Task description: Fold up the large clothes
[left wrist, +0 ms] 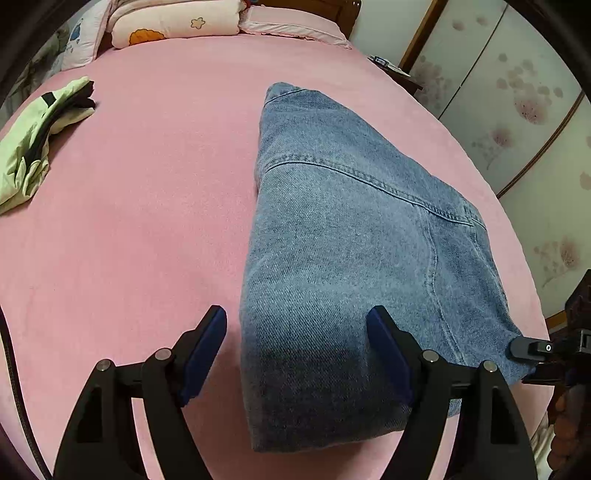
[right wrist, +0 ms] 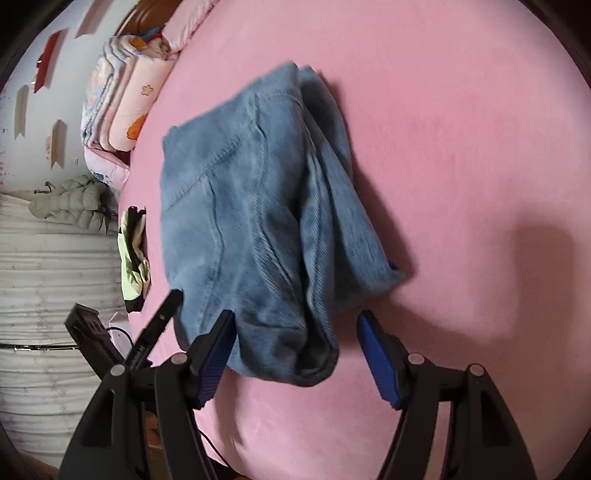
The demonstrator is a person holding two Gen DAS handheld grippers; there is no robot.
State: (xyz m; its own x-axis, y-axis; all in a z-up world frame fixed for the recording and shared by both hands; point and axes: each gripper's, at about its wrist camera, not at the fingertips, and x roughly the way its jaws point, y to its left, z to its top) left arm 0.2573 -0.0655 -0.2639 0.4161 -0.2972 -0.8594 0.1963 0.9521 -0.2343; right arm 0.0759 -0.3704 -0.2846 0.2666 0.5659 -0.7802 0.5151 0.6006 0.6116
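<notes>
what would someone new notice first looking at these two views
The folded blue jeans lie in a thick bundle on the pink bed, filling the middle of both views. Both tools, left and right, hang open over its near edge. A pale green garment lies crumpled further off.

A home bedroom: pink-sheeted bed (left wrist: 147, 184), stacked quilts (left wrist: 173, 22).

The jeans (right wrist: 251, 221) are blurred in the right wrist view, so the seams there are soft; in the left wrist view their near corner is hidden behind the right finger (left wrist: 388, 354) of the left gripper (left wrist: 297, 321); the green garment (left wrist: 33, 147) is cut by the left edge of that view; the folded quilts (left wrist: 166, 22) are cut by the top edge; small objects on the nightstand (left wrist: 391, 70) are too small to tell; a hand (left wrist: 565, 424) at the right edge is mostly out of the picture.
</notes>
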